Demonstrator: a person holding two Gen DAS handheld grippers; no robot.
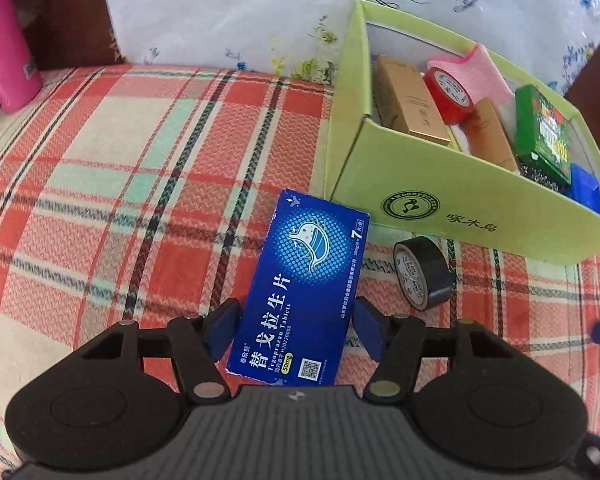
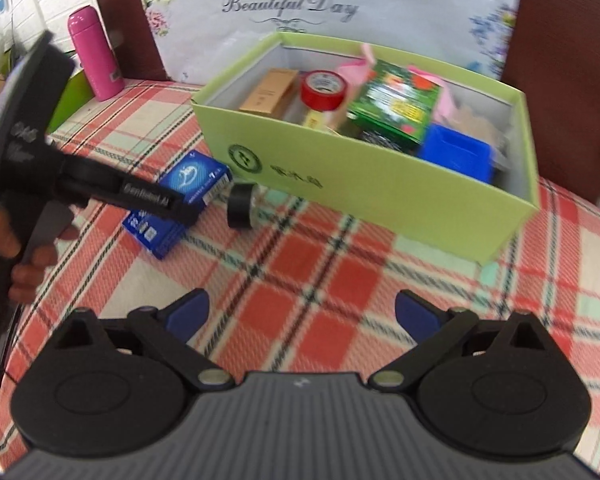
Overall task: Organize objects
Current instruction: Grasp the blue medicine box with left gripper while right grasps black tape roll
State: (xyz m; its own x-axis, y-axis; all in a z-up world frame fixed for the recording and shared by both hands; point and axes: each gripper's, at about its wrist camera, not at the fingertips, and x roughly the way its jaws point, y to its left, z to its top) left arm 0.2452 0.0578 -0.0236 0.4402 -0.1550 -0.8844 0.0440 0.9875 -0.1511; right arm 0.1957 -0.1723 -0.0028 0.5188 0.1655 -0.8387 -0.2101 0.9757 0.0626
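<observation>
Green box (image 2: 364, 200) stood on the plaid-covered desk (image 1: 120, 184), holding small cartons and a red tape roll (image 1: 450, 94). Just in front of it lay the blue tablet box (image 1: 300, 292), flat between the left gripper (image 1: 296, 330)'s spread jaws, whose pads flanked its long edges without visibly pressing. Beside it stood a black tape roll (image 1: 422, 272). The right gripper (image 2: 302, 314) hovered nearby, jaws wide apart over bare cloth.

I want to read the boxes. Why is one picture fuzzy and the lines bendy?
Left wrist view: sharp, the blue tablet box print reads clearly. Right wrist view: smeared, the green storage box logo unreadable. Both fisheye views bend the plaid tablecloth stripes.
</observation>
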